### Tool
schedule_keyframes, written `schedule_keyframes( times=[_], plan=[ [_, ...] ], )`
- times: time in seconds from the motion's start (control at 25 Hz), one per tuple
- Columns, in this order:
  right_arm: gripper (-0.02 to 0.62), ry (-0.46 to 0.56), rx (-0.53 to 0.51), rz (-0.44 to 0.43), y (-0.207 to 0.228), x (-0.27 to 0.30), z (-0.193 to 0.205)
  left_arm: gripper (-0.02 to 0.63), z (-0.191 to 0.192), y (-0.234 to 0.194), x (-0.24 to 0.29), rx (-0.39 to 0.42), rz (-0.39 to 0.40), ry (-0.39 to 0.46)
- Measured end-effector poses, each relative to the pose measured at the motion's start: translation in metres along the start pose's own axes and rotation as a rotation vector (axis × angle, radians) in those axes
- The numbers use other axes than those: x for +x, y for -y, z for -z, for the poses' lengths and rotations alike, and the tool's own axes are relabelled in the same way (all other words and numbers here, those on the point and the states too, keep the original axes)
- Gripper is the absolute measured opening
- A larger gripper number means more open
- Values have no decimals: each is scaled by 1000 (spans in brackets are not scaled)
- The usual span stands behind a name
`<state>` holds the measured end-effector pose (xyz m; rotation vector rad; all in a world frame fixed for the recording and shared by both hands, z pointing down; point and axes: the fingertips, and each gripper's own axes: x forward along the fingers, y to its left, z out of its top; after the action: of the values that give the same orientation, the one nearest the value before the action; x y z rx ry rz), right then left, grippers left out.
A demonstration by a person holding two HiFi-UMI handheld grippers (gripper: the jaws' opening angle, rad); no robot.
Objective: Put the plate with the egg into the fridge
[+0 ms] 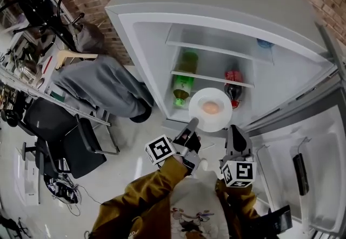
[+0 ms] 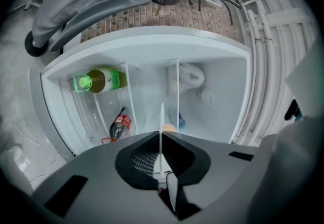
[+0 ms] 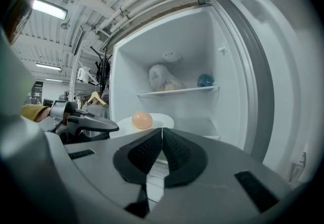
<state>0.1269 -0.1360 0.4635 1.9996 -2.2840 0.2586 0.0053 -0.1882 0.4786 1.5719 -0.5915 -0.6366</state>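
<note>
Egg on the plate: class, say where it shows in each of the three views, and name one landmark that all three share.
Head view: the egg sits mid-frame on the plate, in front of the open fridge.
Left gripper view: only a sliver of egg, just above the jaws, right of the plate's edge.
Right gripper view: egg left of centre, above the jaws.
Shared landmark: the open fridge.

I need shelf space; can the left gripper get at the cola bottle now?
Probably not: the left gripper is shut on the plate, so its jaws aren't free for the cola bottle, though the fridge stands open.
</note>
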Motion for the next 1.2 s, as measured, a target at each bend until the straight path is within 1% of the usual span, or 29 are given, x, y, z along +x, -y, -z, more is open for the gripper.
schedule_keyframes(
  times=[0.08, 0.2, 0.32, 0.4, 0.56, 0.76, 0.88, 0.96, 1.2],
  plan=[
    [5, 5, -2, 7, 4, 5, -4, 21, 0, -6, 3, 14, -29, -2],
    [6, 17, -5, 19, 9, 11, -10, 21, -3, -5, 10, 11, -41, 5],
    [6, 30, -3, 27, 10, 17, -16, 21, -8, 6, 16, -4, -13, 26],
    [5, 44, -8, 28, 11, 19, -23, 20, -10, 16, 21, 1, 3, 34],
    [5, 67, -39, 18, 10, 24, -34, 20, -15, 39, 30, -11, 38, 49],
    [6, 112, -75, 20, 8, 27, -52, 21, -22, 54, 39, -32, 33, 70],
    [6, 139, -116, 13, 7, 29, -62, 21, -23, 67, 46, -52, 55, 74],
    [5, 154, -142, 10, 8, 29, -67, 21, -23, 72, 51, -46, 50, 78],
    [5, 170, -160, 11, 8, 34, -76, 21, -37, 79, 58, -33, 34, 116]
  ],
)
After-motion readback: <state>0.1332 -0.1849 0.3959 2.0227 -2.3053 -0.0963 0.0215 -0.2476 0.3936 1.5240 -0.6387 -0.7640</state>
